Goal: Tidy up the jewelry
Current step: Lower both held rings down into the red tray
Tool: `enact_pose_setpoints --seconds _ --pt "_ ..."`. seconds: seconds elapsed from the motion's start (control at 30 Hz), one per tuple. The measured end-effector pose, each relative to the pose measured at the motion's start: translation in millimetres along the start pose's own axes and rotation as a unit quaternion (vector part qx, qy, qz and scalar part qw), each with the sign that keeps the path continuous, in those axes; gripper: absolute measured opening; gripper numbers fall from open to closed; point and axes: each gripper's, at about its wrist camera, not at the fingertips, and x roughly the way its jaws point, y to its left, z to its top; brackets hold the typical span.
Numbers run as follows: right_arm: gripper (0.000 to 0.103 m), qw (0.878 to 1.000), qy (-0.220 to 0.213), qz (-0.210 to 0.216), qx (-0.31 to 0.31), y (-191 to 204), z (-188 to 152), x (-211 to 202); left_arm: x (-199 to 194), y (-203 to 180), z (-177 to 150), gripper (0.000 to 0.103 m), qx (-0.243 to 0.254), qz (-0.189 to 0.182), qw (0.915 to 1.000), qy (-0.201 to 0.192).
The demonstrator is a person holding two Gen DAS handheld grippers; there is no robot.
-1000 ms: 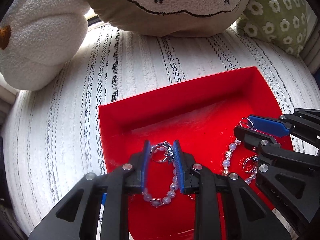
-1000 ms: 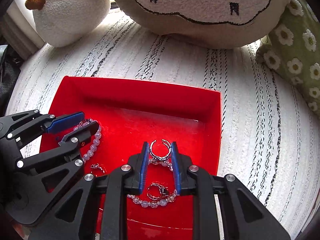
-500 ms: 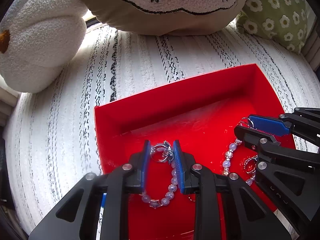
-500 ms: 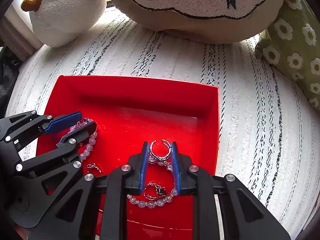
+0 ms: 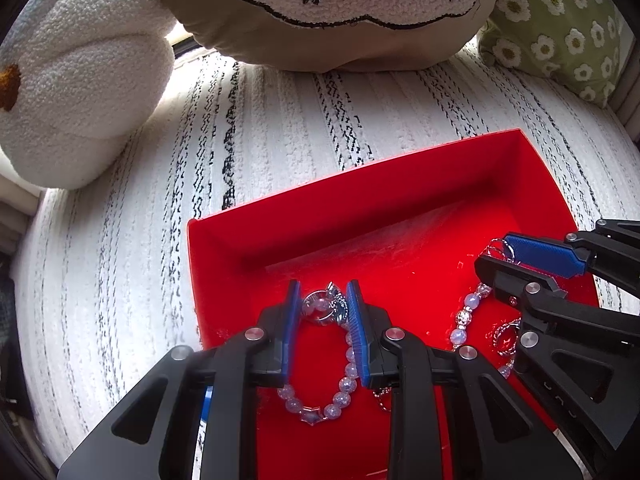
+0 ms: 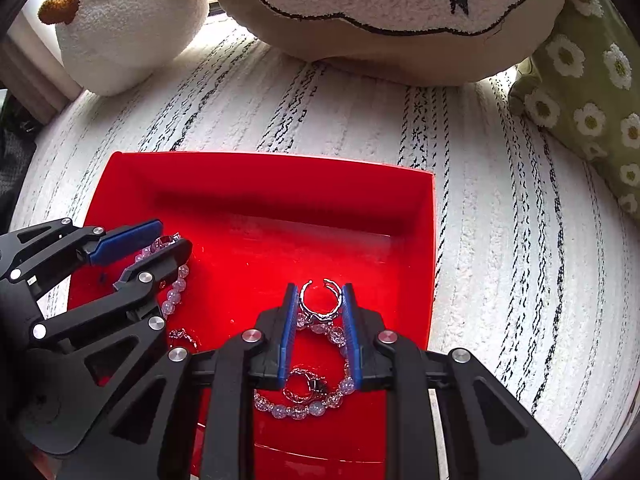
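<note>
Left gripper point(image 5: 323, 306) is clamped on a silver ring point(image 5: 320, 307) over the red tray point(image 5: 360, 216). To its right, the right gripper point(image 6: 320, 298) pinches an open-band ring point(image 6: 321, 298), with beaded bracelets point(image 6: 308, 400) lying in the tray below.

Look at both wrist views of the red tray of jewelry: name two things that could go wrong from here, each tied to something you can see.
1. The left gripper pinches a silver ring that seems tangled with a beaded bracelet; lifting may drag the bracelet along.
2. The right gripper clamps an open-band ring at its fingertips; it may slip back into the red tray.
</note>
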Motion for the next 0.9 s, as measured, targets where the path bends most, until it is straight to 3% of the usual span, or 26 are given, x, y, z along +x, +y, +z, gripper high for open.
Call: enact_pose_setpoints --seconds 0.47,0.9 --pt "0.022 1.0 0.0 0.001 0.004 -0.2 0.3 -0.2 -23.3 -1.6 -3.0 0.023 0.007 0.004 0.9996 -0.026" --pt "0.022 1.0 0.002 -0.001 0.007 3.6 3.2 3.0 -40.2 8.9 -4.2 0.023 -0.013 -0.015 0.9986 -0.048"
